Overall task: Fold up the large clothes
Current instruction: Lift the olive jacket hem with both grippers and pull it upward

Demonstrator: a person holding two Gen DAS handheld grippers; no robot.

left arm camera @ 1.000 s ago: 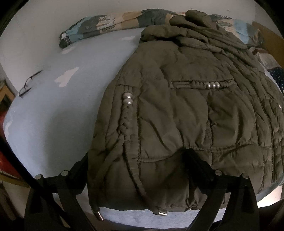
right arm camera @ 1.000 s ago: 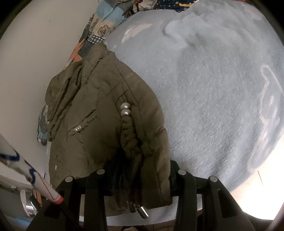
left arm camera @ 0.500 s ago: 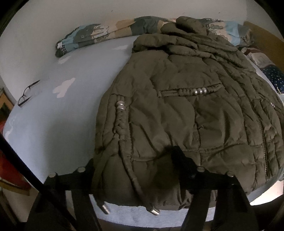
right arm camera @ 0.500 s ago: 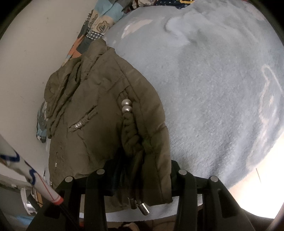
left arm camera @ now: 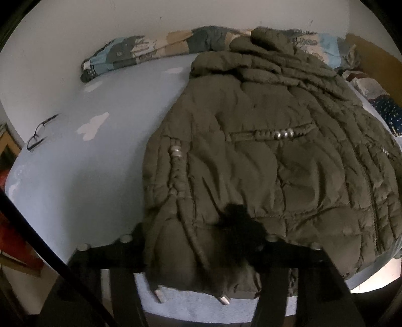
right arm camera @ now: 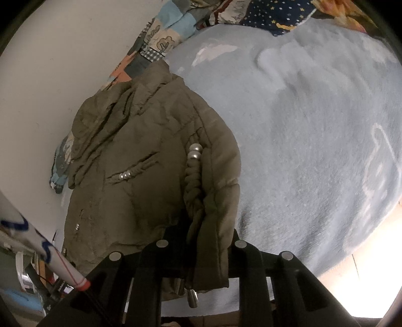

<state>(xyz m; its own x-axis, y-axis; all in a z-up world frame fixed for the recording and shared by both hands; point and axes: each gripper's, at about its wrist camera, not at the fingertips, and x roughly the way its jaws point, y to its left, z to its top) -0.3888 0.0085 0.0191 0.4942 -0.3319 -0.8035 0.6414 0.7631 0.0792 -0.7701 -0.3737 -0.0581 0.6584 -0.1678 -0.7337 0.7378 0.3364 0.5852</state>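
An olive quilted jacket [left arm camera: 263,156] lies on a light blue bed, hood toward the wall; it also shows in the right wrist view [right arm camera: 140,161]. My left gripper [left arm camera: 196,241] straddles the jacket's bottom hem at one corner, with hem fabric and a braided drawcord between the fingers. My right gripper [right arm camera: 201,241] is shut on the other hem corner, which is bunched between its fingers, its metal-tipped cords [right arm camera: 192,299] hanging down. Braided cords with silver beads [left arm camera: 284,133] run across the front.
A patchwork quilt [left arm camera: 140,50] lies along the wall behind the jacket. Eyeglasses [left arm camera: 40,132] rest on the blue blanket [right arm camera: 314,140] at far left. A starry dark cloth [right arm camera: 273,15] sits at the far end. Clutter stands beside the bed.
Both grippers have drawn back and up with the hem. The left corner of the hem now rides higher and bunches between the left fingers, and the view has tilted.
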